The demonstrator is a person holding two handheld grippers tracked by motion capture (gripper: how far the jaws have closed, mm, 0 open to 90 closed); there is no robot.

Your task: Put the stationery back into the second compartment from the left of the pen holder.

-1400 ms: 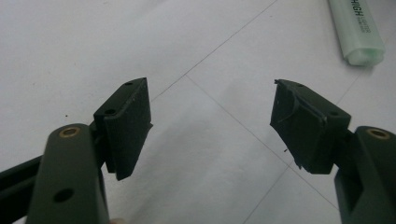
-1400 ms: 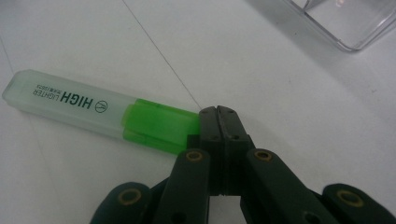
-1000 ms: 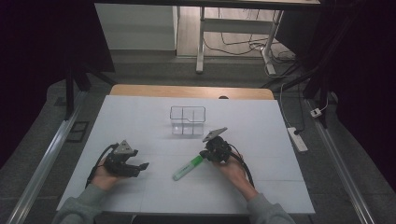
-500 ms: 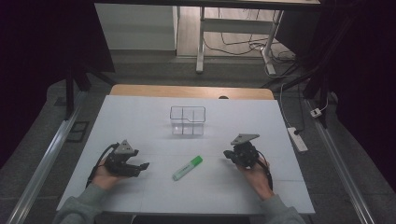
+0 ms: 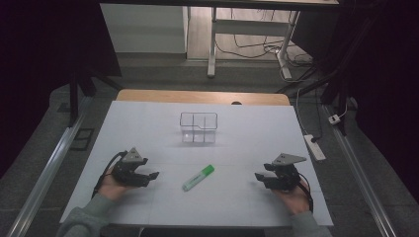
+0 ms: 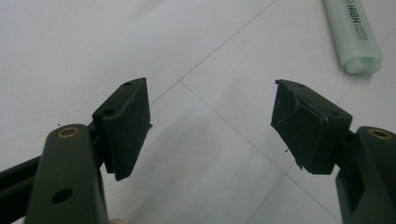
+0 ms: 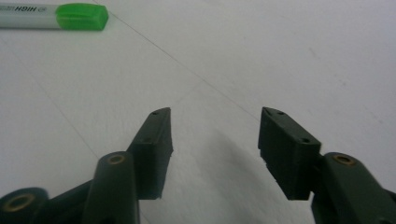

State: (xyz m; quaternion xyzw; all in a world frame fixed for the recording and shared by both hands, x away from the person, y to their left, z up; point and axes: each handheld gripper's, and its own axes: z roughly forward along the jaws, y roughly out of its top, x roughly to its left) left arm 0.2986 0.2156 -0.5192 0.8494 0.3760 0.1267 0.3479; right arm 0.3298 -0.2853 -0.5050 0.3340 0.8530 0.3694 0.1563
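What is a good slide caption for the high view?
Green highlighter lies on the white table between two open grippers, left and right, before a clear box.

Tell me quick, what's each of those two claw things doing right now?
Left gripper: open, holding nothing.
Right gripper: jaws have just been opening, nothing between them; the green highlighter lies on the table, apart from both.

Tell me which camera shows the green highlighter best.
The high view: the whole highlighter lies on the white table, apart from both hands. The right gripper view catches its green cap end; the left gripper view, its pale tail end.
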